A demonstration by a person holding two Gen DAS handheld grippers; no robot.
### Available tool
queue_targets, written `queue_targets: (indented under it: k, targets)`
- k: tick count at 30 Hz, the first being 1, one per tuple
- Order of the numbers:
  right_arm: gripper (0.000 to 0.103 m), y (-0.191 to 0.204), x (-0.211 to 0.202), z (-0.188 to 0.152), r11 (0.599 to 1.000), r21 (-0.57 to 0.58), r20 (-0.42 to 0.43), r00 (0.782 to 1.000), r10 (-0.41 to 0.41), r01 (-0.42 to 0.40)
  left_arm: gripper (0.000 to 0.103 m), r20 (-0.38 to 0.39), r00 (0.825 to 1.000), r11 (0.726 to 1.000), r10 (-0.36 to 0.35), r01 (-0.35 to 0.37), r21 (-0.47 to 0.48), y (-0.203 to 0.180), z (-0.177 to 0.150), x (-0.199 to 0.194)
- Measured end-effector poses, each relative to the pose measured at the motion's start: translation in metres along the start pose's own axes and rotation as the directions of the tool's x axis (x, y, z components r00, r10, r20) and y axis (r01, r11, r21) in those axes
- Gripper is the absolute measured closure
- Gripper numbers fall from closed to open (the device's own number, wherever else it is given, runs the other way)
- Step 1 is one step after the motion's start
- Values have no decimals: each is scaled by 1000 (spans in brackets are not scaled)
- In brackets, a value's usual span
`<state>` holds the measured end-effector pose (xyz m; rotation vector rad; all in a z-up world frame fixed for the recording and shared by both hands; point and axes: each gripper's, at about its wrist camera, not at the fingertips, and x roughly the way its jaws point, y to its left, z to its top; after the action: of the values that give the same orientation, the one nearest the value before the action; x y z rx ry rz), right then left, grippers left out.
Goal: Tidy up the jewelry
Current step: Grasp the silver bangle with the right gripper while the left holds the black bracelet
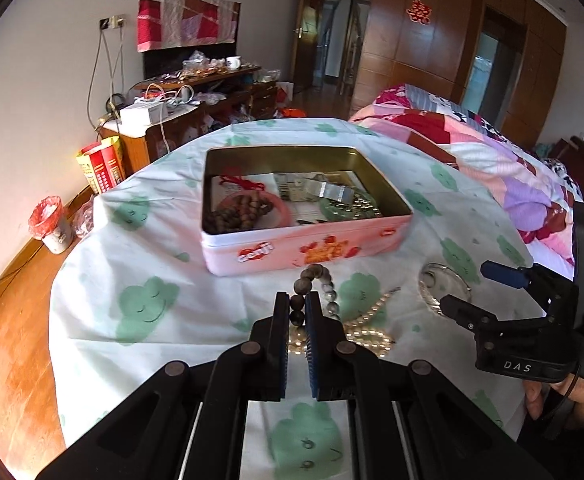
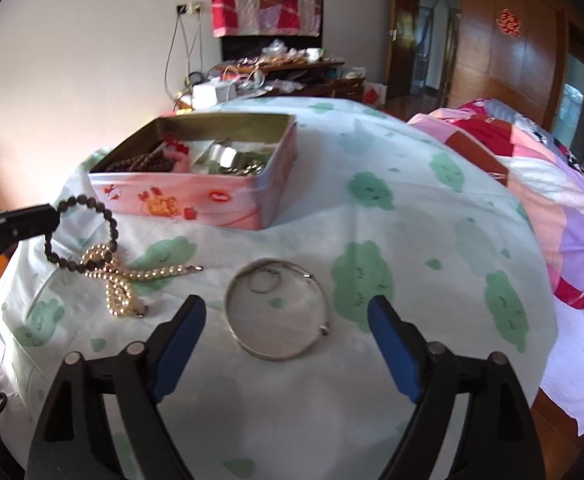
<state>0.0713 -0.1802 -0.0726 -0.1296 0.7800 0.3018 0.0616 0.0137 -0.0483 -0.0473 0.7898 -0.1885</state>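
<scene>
Two tongs worked over a round table (image 1: 20, 360) draped in a white cloth (image 1: 180, 264) printed with green clouds. Much was cut off or muddled: the left tongs' (image 1: 296, 308) own black arms hid the near part of the pearls (image 1: 365, 334), the tin's (image 1: 307, 248) near wall hid the floor beneath its contents, and what lay tangled at the tin's 3 o'clock corner was too jumbled to name. The person's hand (image 1: 547, 396) showed only as a sliver at the frame's 4 o'clock edge.

The tin was a pink rectangle with rounded corners and a brassy inside, holding a coil of brown wooden beads (image 1: 236, 214), a red cord and a shiny metal band. The bracelet (image 1: 315, 280) was a loop of dull grey-brown round beads; the pearls were a cream, glossy strand looped on itself. The bangle (image 2: 278, 312) was a thin silver hoop with a smaller ring (image 2: 266, 280) lying inside it at 11 o'clock.

The left tongs were pinched on the bracelet, beads caught between the blue pads, the loop arching toward 12 o'clock up to the tin's near wall and trailing down onto the pearls. The right tongs (image 2: 288, 316) stood spread wide, the bangle lying on the cloth between the fingers, touching neither.
</scene>
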Motion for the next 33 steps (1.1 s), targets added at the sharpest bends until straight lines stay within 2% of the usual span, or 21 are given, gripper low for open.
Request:
queue_targets:
  k: [9, 11, 12, 13, 20, 33]
  targets:
    - [17, 0, 27, 8, 1000, -1, -128, 992, 11, -12, 96, -11, 1000, 1000, -7, 7, -8, 3, -2, 3]
    - [23, 0, 28, 6, 1000, -3, -140, 990, 10, -10, 96, -9, 1000, 1000, -9, 9, -4, 2, -1, 2]
    - [32, 0, 27, 5, 1000, -9, -133, 991, 2, -3, 96, -7, 1000, 1000, -9, 9, -4, 2, -1, 1]
    - [35, 1, 24, 4, 1000, -12, -125, 992, 9, -10, 96, -4, 1000, 1000, -10, 10, -4, 2, -1, 0]
    - [36, 4, 10, -1, 999, -24, -68, 998, 20, -21, 96, 12, 1000, 1000, -13, 13, -7, 3, 2, -6]
    - [36, 11, -14, 13, 999, -39, 50, 999, -6, 8, 96, 40, 999, 1000, -10, 10, -3, 2, 9, -14]
